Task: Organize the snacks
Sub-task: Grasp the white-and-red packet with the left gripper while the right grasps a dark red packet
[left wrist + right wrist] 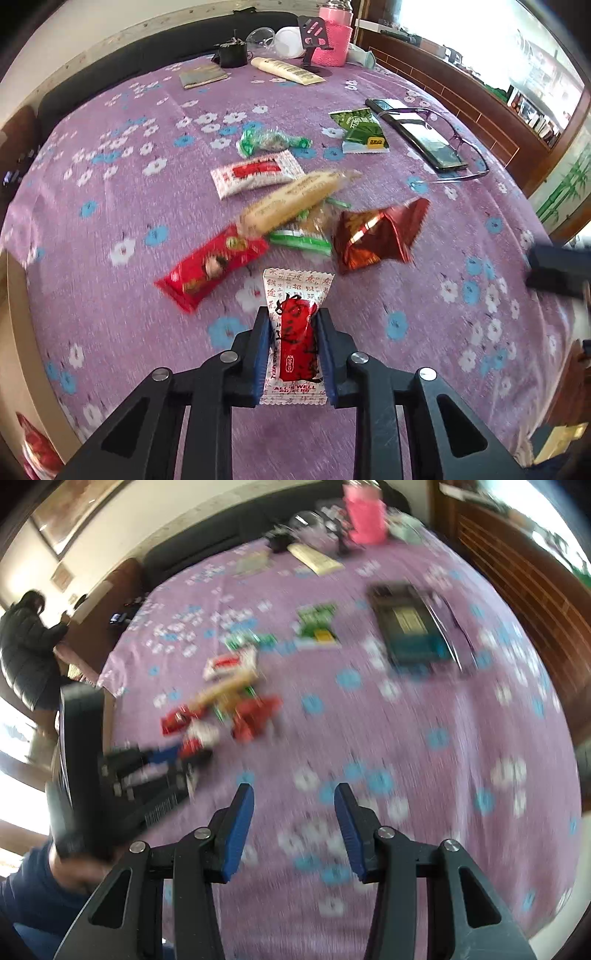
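Note:
My left gripper [293, 314] is shut on a white-and-red snack packet [295, 332], held just above the purple flowered tablecloth [110, 206]. Ahead lies a loose pile: a red packet [212, 266], a long beige biscuit bar [295, 201], a green-and-white wrapper [301, 242], a shiny red foil bag [376, 234], another white-and-red packet [256, 173], a green candy [273, 140] and a green packet [360, 131]. My right gripper [293, 790] is open and empty over bare cloth, right of the blurred pile [229, 701]. The left gripper [155, 771] shows at its left.
A phone [417, 133] and eyeglasses [458, 147] lie at the right. At the far edge stand a pink cup [334, 37], a cream tube [286, 70], a booklet [203, 75], a black cup [231, 53]. A person [26, 646] stands beyond the table's left side.

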Motion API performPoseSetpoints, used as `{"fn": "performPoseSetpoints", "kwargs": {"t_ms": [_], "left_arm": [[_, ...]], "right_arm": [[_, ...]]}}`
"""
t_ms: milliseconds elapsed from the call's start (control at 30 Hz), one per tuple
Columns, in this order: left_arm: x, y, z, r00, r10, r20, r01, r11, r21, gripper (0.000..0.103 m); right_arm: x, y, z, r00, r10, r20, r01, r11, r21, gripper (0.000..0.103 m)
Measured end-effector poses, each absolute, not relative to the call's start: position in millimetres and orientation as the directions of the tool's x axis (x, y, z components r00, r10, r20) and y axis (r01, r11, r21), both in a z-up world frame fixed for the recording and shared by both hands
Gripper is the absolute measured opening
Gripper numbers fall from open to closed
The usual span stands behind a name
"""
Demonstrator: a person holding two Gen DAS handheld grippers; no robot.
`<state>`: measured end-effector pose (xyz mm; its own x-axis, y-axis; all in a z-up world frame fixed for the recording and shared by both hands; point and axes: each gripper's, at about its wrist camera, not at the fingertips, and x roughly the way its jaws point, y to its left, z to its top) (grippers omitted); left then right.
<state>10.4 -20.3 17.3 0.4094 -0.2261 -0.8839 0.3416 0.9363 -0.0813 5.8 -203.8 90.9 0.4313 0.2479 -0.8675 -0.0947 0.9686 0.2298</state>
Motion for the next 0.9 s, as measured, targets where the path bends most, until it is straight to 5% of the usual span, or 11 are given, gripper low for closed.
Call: {"fn": "performPoseSetpoints", "kwargs": {"t_ms": [400, 700, 900], "left_arm": [[-19.1, -2.6, 18.7, 0.383, -0.253, -0.888, 0.307, 0.942, -0.136, 0.024], [-17.7, 0.0, 18.0, 0.385, -0.258, -0.886, 0.308, 0.941, -0.141, 0.024], [-11.2, -3.5, 18.3, 0.387, -0.258, -0.885, 0.305, 0.942, -0.141, 0.024]], "right_arm": [[105.6, -140.6, 57.3, 0.309, 0.245, -0.919, -0.260, 0.951, 0.166, 0.044], [74.8, -137.6, 28.3, 0.202, 0.217, -0.955, -0.299, 0.942, 0.151, 0.040], [61.1, -148.0, 28.7, 0.232, 0.227, -0.946, -0.231, 0.957, 0.173, 0.023]]}}
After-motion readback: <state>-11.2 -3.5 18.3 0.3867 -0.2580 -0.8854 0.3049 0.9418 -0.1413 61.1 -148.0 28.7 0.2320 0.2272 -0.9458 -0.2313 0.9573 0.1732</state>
